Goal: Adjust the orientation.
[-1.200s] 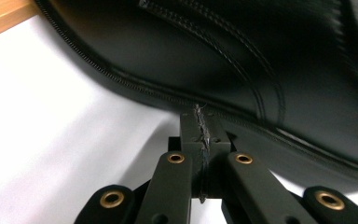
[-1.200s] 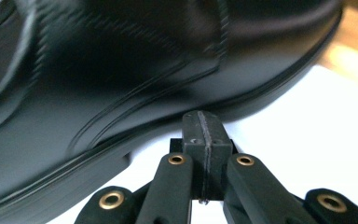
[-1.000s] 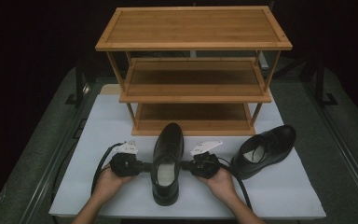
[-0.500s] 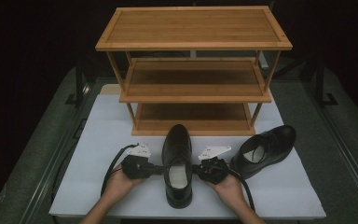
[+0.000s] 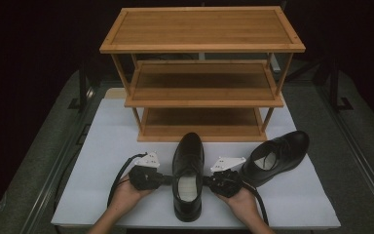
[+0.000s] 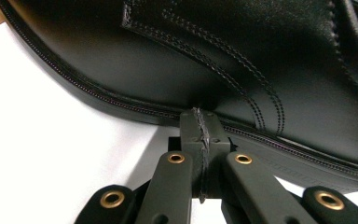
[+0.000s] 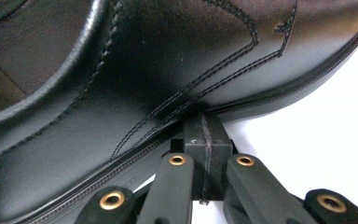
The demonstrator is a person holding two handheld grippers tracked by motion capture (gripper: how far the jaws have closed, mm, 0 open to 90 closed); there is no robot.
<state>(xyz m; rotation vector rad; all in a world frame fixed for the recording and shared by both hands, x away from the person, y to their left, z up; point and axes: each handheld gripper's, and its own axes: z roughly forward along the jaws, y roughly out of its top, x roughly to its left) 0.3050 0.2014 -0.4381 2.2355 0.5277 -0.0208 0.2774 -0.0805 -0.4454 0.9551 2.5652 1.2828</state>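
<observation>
A black leather shoe [image 5: 188, 176] stands on the white mat [image 5: 107, 146], toe pointing at the wooden rack [image 5: 202, 73]. My left gripper [image 5: 167, 179] is shut, its tips pressed against the shoe's left side just above the sole. In the left gripper view the closed gripper [image 6: 200, 122] meets the shoe's [image 6: 242, 60] sole seam. My right gripper [image 5: 208, 181] is shut too and pushes on the shoe's right side. The right gripper view has the shut gripper [image 7: 204, 125] against the stitched leather [image 7: 168, 60]. A second black shoe [image 5: 276, 155] lies to the right, angled.
The three-tier bamboo rack stands at the back of the mat, its lowest shelf [image 5: 202, 122] just ahead of the middle shoe's toe. Dark table borders with rails [image 5: 355, 146] flank the mat. A black cable [image 5: 121, 173] loops from the left gripper.
Both grippers and the shoe squeezed between them have slid to the right on the mat, toward the second shoe. The jaws stay shut throughout.
</observation>
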